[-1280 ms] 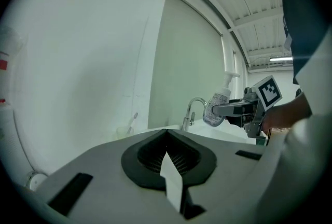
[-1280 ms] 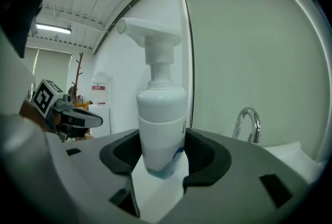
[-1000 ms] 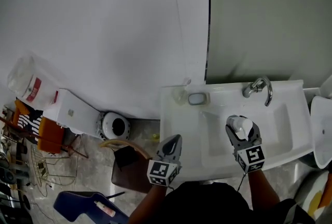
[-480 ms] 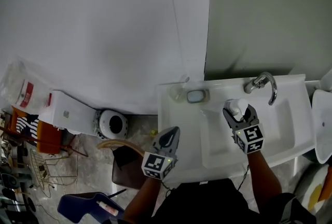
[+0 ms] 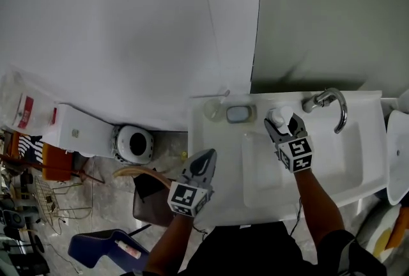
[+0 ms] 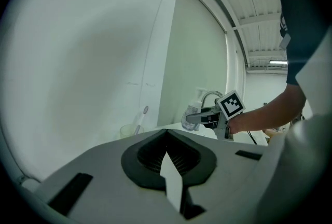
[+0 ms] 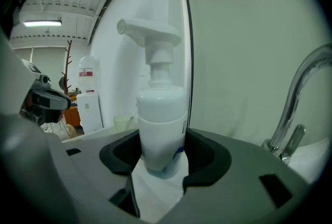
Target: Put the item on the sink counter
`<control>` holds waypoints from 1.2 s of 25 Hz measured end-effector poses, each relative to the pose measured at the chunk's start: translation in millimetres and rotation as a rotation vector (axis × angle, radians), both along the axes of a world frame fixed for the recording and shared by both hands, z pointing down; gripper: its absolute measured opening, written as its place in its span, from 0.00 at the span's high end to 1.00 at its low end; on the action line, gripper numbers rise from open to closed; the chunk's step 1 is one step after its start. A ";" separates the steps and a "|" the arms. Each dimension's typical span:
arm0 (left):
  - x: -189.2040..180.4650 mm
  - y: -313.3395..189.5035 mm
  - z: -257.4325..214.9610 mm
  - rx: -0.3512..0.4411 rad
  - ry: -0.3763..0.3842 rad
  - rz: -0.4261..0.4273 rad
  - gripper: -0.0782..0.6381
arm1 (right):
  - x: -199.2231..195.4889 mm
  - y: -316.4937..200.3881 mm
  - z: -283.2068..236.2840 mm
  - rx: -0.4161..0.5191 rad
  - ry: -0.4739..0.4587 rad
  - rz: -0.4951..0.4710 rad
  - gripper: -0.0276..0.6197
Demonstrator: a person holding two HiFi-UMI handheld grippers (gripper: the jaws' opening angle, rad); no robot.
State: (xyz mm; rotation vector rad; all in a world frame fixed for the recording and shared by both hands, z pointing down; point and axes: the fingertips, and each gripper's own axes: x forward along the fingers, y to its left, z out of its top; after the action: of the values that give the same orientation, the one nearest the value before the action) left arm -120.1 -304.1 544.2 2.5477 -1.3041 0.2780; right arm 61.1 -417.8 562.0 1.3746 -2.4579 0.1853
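A white pump bottle (image 5: pixel 279 116) stands upright between the jaws of my right gripper (image 5: pixel 282 122), which is shut on its lower body (image 7: pixel 160 123). In the head view it is over the back ledge of the white sink counter (image 5: pixel 214 140), just left of the chrome faucet (image 5: pixel 329 105). Whether its base touches the ledge I cannot tell. My left gripper (image 5: pixel 209 156) is shut and empty, over the counter's front left corner. The left gripper view shows the bottle (image 6: pixel 193 113) in the right gripper (image 6: pixel 206 116) from the side.
A soap dish (image 5: pixel 240 114) and a clear cup (image 5: pixel 213 107) with a toothbrush sit on the back ledge left of the bottle. On the floor at left are a white tank (image 5: pixel 80 131), a round bin (image 5: pixel 134 142) and a brown stool (image 5: pixel 152 197).
My right gripper has carried the bottle from over the basin back and to the left, up to the ledge beside the faucet. The left gripper has stayed shut, drifting slightly left.
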 end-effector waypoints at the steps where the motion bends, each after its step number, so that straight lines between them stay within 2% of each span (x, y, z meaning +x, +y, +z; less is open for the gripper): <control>1: 1.2 -5.1 0.0 0.008 -0.002 0.005 0.88 | -0.4 -6.0 5.6 -0.004 -0.003 0.007 0.56; 6: 5.0 -32.3 -20.7 0.062 -0.006 0.002 0.88 | -5.5 -29.4 32.6 -0.025 0.019 0.029 0.56; 15: 14.4 -44.8 -17.4 0.052 -0.016 -0.001 0.88 | -1.6 -52.1 78.1 -0.081 0.047 0.038 0.56; 20: 6.2 -49.5 -12.2 0.044 -0.043 -0.049 0.88 | -7.3 -57.9 80.6 -0.047 0.049 0.009 0.56; 27: 5.8 -44.3 -10.6 0.009 0.034 -0.089 0.88 | -2.0 -59.3 82.7 -0.024 0.039 0.033 0.53; 30: 9.3 -41.6 -11.8 0.008 0.044 -0.099 0.88 | 0.0 -58.4 77.1 -0.017 0.033 0.033 0.46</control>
State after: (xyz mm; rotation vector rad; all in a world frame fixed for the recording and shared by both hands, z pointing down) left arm -110.8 -345.7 532.3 2.4716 -1.4124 0.1953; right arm 61.1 -476.2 639.1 1.4012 -2.4025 0.1890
